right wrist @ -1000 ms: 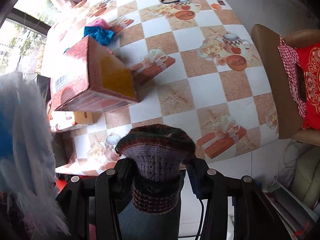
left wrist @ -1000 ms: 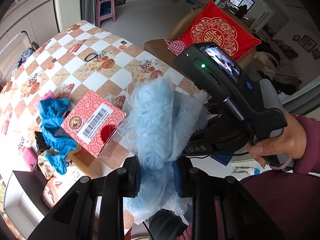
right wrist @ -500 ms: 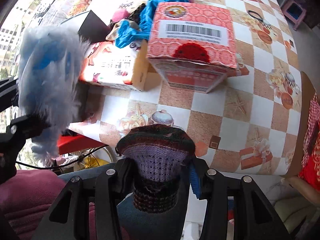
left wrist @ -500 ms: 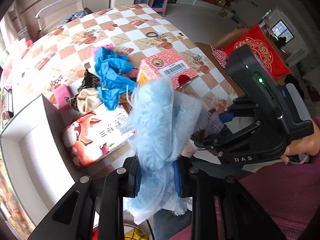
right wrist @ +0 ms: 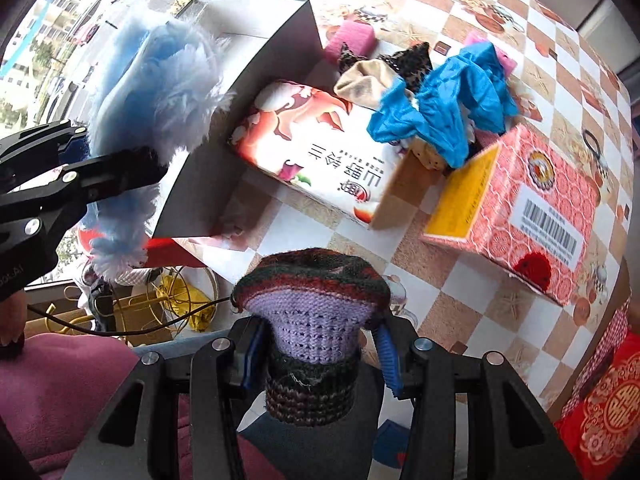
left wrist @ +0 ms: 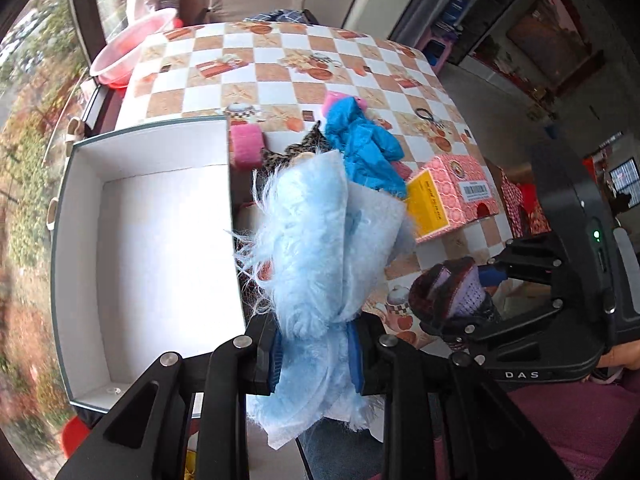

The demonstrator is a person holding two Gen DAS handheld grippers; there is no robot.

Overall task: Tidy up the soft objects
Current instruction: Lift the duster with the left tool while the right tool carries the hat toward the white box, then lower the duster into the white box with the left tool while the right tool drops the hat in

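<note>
Fluffy cloth, pale blue with a smooth white backing, is pinched in the left gripper, its jaws closed narrow on the bunched middle so the long fur sticks up and the tail hangs below. It is held in the air just beside the right wall of the white box, which sits open at the table edge.

Over on the right gripper, the jaws clamp a knit piece: lilac body, dark red-and-green band on top, dark ribbing underneath. It hovers off the near table edge, well apart from the heap.

That heap lies on the checked cloth: a crumpled blue cloth, a beige and leopard-print sock bundle, and a pink sponge near the box corner. They rest on and behind a floral carton with Chinese characters printed upside down; I cannot read them surely. Beside it, a red patterned box with a yellow end flap, a barcode label and a round seal, plus a red pom-pom showing in its cut-out.

From the left wrist, "DAS" reads in white on the right gripper's frame.
</note>
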